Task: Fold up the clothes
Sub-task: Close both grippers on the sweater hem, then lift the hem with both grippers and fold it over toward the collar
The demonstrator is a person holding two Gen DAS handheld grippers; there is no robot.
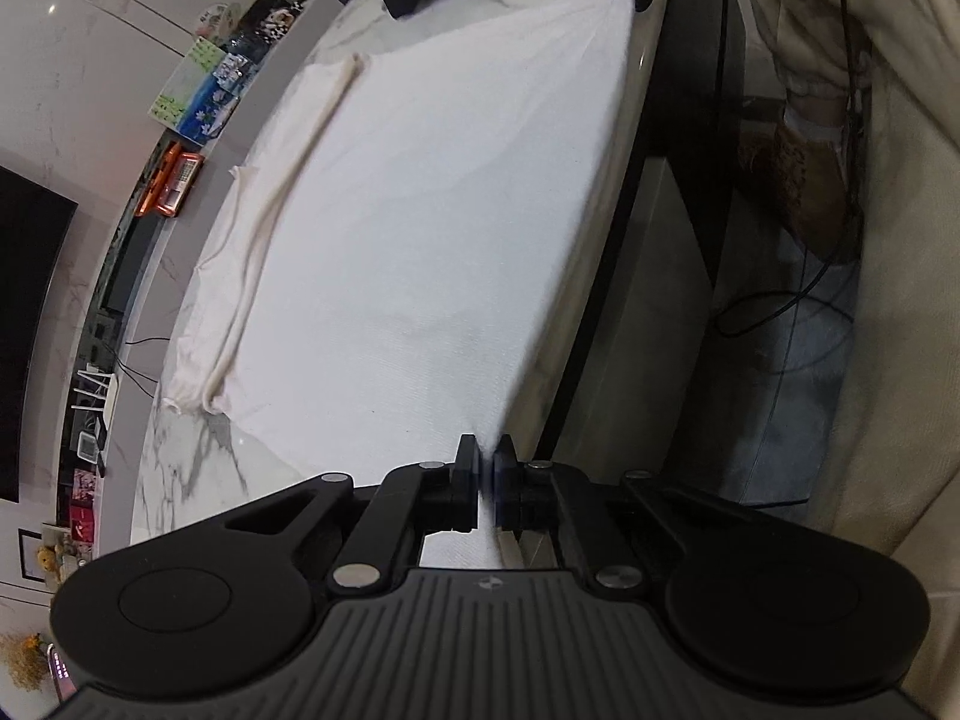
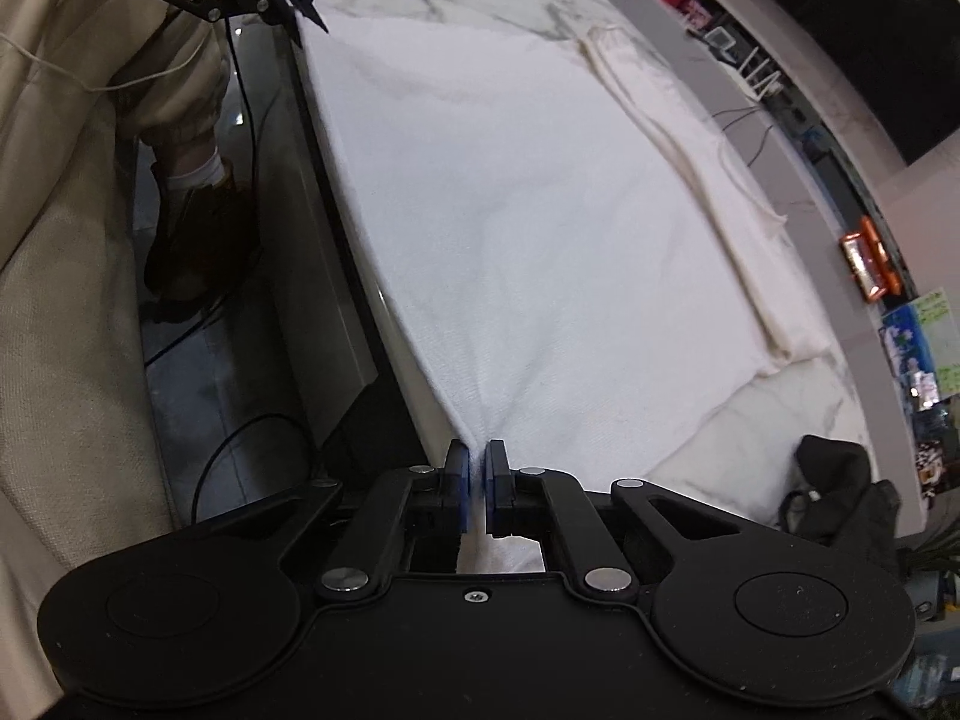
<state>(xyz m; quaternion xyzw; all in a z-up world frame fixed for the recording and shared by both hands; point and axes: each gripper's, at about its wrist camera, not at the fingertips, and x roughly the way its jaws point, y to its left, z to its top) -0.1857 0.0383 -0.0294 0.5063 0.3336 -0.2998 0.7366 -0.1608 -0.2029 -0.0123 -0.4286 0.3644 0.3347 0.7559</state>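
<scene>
White garment (image 1: 420,228) stretched, hand-held grippers pinching corners

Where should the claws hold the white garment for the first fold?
At its near-edge corners, from the table's front side. The white garment lies flat, its straight edge along the table rim. The left claw and right claw already pinch those corners.

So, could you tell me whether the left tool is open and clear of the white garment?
No, the left tool is shut on the near edge of the white garment.
</scene>
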